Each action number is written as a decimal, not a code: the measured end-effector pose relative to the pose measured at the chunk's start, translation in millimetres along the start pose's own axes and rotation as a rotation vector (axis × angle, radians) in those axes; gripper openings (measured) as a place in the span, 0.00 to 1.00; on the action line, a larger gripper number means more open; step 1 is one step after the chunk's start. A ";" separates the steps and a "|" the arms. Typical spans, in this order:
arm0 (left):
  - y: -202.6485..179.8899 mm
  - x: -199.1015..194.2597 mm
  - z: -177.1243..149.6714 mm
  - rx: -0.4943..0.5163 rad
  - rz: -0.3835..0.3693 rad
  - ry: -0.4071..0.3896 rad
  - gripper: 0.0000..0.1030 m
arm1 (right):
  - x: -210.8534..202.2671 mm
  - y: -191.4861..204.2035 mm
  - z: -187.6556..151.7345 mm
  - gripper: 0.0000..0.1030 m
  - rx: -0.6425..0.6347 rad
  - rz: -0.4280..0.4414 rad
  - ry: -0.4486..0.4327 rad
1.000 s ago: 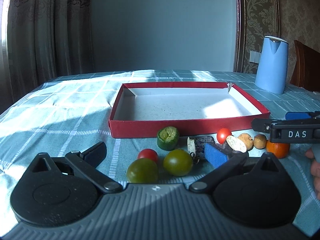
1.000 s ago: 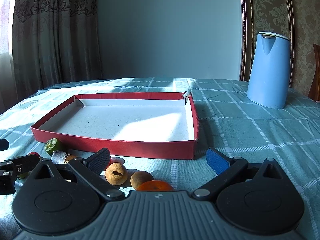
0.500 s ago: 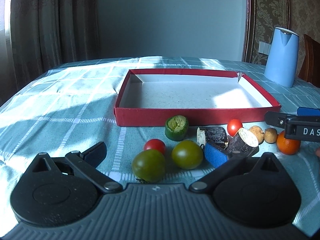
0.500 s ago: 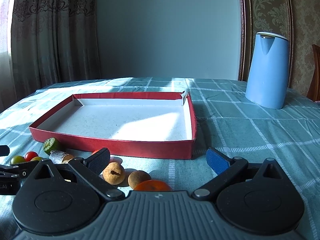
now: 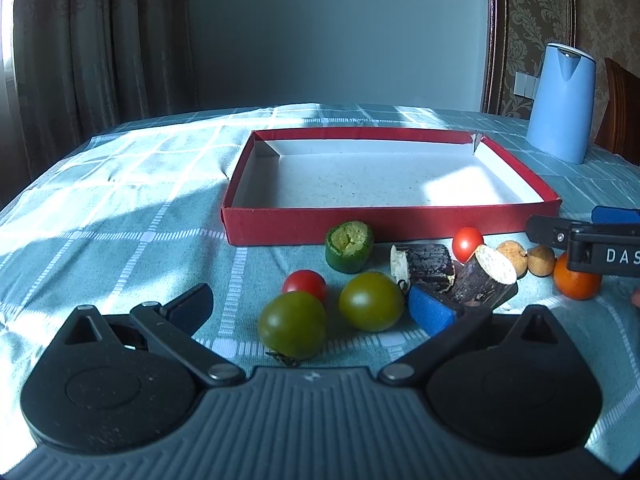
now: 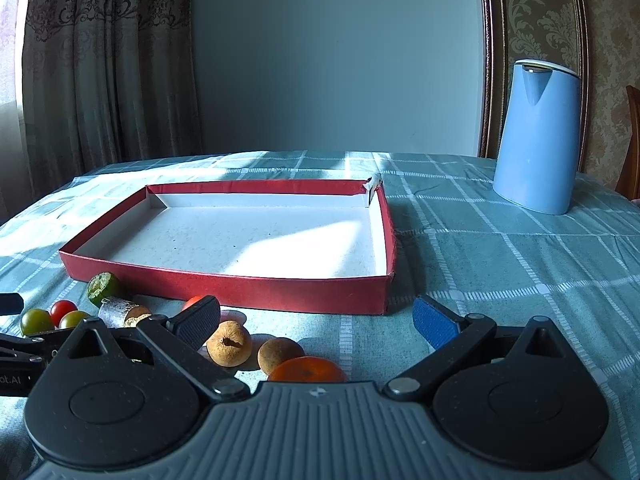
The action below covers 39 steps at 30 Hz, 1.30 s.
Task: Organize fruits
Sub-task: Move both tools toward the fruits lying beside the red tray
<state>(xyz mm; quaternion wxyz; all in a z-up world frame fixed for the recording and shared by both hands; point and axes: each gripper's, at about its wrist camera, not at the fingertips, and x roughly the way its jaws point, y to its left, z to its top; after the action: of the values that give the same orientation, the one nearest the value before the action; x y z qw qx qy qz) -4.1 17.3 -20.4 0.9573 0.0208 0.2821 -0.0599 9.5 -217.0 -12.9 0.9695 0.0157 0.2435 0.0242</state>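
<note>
Checked tablecloth (image 5: 120, 208), both tools (image 5: 310, 308) (image 6: 316, 322) seemingly low, splayed.

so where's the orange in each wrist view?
Left wrist: orange at far right, partly behind the right gripper.
Right wrist: orange at bottom centre, just above the gripper body, between the open fingers.
Shared landmark: red tray behind the fruit.

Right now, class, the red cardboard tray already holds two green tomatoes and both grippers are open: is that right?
Not quite: the red cardboard tray holds nothing. The two green tomatoes lie on the cloth before it, as the left wrist view shows. Both grippers are open.
</note>
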 end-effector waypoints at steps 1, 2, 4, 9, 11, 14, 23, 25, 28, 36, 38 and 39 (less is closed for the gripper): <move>-0.2 -0.3 -0.7 0.000 0.000 -0.001 1.00 | 0.3 0.0 0.0 1.00 0.000 0.000 0.002; -0.3 -0.4 -0.7 0.000 0.001 -0.001 1.00 | 0.5 -0.1 -0.1 1.00 0.001 -0.002 0.003; -0.4 -0.6 -1.1 0.001 0.000 -0.002 1.00 | 0.4 -0.1 -0.2 1.00 0.001 -0.002 0.003; -0.9 -2.1 -2.8 0.008 -0.003 -0.004 1.00 | -0.4 -0.5 -0.3 1.00 0.004 -0.005 0.002; -1.3 -3.9 -3.4 0.015 -0.007 -0.006 1.00 | -0.8 -0.5 -0.1 1.00 0.005 -0.006 -0.001; -2.3 -6.9 -4.9 0.034 -0.015 -0.010 1.00 | -1.3 -0.9 0.0 1.00 0.006 -0.008 -0.003; 5.2 -28.0 -17.5 0.143 0.021 -0.064 1.00 | -1.8 -3.5 1.3 1.00 0.020 0.005 0.001; 4.1 -24.6 -16.0 0.148 0.024 -0.052 1.00 | -2.6 -3.0 1.2 1.00 0.017 0.004 -0.004; 4.0 -18.7 -13.1 0.154 0.034 -0.030 1.00 | -1.4 -3.2 1.1 1.00 0.018 0.005 0.004; 9.5 -11.8 -10.6 0.128 0.049 0.011 1.00 | -0.6 -3.3 0.7 1.00 0.020 0.008 0.013; 8.8 -10.8 -10.2 0.130 0.059 0.016 1.00 | -0.6 -3.4 0.8 1.00 0.020 0.008 0.013; 8.4 -10.2 -10.0 0.131 0.062 0.019 1.00 | -0.5 -3.4 0.7 1.00 0.020 0.007 0.012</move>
<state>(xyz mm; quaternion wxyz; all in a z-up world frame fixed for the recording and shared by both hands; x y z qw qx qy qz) -16.9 27.4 -23.2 0.9526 0.0926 0.2858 -0.0485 9.6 -220.4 -12.1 0.9677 0.0262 0.2493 0.0250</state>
